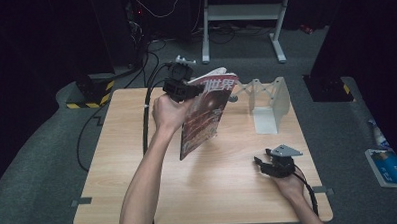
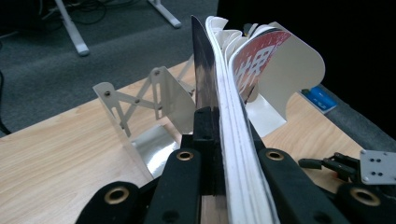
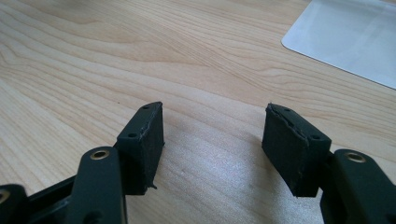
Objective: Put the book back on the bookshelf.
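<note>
The left gripper [image 1: 181, 85] is raised above the far left part of the tabletop [image 1: 139, 179], held in the person's left hand [image 1: 167, 113]. Its fingers [image 2: 205, 123] are clamped on a magazine [image 1: 206, 116], gripping it at the upper edge near one corner. The magazine hangs clear of the tabletop, in the air over its middle. Its long axis runs steeply, from the gripped top edge at the far side down to a lower corner that points toward the person and slightly left. The red cover with large white characters faces right and toward the high view. In the left gripper view the magazine [image 2: 233, 121] is seen edge-on, running straight away from the fingers, and its loose pages fan out and curl to the right at the far end.

A white metal bookend [image 1: 268, 102] stands on the far right part of the tabletop, just beyond the magazine; whether the two touch cannot be judged from the high view, though the left gripper view suggests a gap.

The right gripper [image 1: 269, 164] rests low at the near right of the tabletop, well apart from the magazine. Its fingers [image 3: 142, 140] stand wide apart with nothing between them, bare wood showing in the gap.
</note>
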`<state>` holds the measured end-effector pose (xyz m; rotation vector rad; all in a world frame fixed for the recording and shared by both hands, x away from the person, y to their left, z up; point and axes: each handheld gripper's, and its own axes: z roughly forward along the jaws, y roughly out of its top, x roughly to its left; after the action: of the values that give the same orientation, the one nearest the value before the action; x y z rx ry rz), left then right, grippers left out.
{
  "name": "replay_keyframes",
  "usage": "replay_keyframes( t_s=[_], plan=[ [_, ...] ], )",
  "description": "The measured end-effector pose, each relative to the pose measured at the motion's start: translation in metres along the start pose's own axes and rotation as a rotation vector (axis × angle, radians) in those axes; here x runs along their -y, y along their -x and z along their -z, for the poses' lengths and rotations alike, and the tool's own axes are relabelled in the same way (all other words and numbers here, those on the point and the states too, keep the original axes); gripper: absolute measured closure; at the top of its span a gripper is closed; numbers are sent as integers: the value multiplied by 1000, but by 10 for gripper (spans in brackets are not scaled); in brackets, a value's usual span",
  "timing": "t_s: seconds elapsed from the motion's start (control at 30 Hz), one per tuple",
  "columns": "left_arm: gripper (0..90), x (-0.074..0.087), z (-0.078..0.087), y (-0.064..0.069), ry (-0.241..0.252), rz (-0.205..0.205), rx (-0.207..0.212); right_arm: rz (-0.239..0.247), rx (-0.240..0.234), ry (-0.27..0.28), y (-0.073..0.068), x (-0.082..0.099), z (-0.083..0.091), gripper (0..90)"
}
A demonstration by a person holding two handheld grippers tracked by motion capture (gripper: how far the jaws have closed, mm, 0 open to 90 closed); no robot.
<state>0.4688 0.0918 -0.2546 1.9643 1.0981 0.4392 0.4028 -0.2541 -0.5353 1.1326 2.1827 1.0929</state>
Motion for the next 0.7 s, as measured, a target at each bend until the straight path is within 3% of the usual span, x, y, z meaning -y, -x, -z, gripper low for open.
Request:
replay_keyframes(
  t_s=[0.7],
  plan=[
    [834,-2,-10,-15,78,70,-80,0,1,-1,0,0,0,386]
  ],
)
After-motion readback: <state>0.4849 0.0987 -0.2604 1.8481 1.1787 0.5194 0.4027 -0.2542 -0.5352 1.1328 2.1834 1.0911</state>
